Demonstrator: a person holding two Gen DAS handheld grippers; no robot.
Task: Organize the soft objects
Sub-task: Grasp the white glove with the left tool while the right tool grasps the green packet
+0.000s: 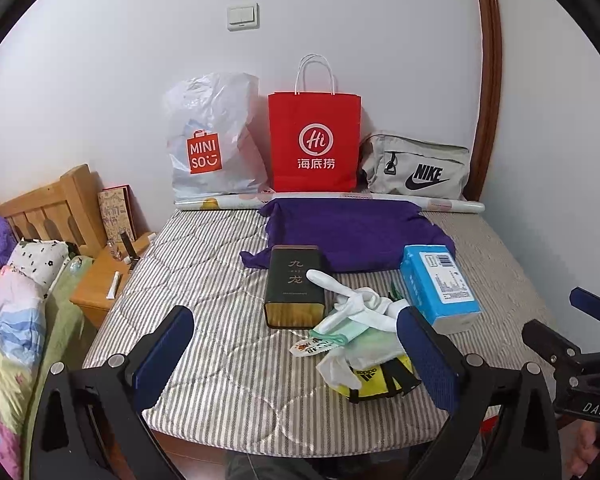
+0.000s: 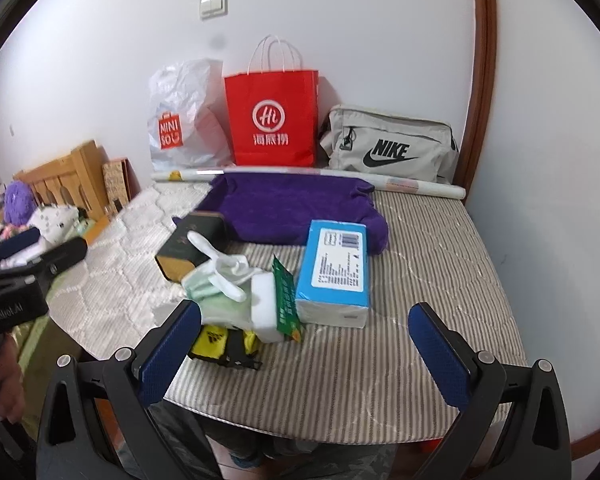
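A purple cloth [image 1: 352,236] [image 2: 300,210] lies spread at the back of the striped mattress [image 1: 228,368]. In front of it sits a pile: white socks [image 1: 364,304] [image 2: 224,268], green-and-white cloths [image 1: 352,336] [image 2: 216,304], a yellow Adidas pouch [image 1: 376,380] [image 2: 216,344], a white sponge pack [image 2: 274,304], a blue tissue pack [image 1: 440,284] [image 2: 334,272] and a dark tea tin [image 1: 294,286] [image 2: 190,244]. My left gripper [image 1: 296,356] is open and empty, just before the pile. My right gripper [image 2: 306,352] is open and empty, near the mattress front edge.
Against the wall stand a white Miniso plastic bag [image 1: 212,140], a red paper bag [image 1: 314,140] and a grey Nike bag [image 1: 416,168], with a paper roll [image 1: 440,204] in front. A wooden nightstand [image 1: 100,280] and a bed with bedding [image 1: 12,320] are left.
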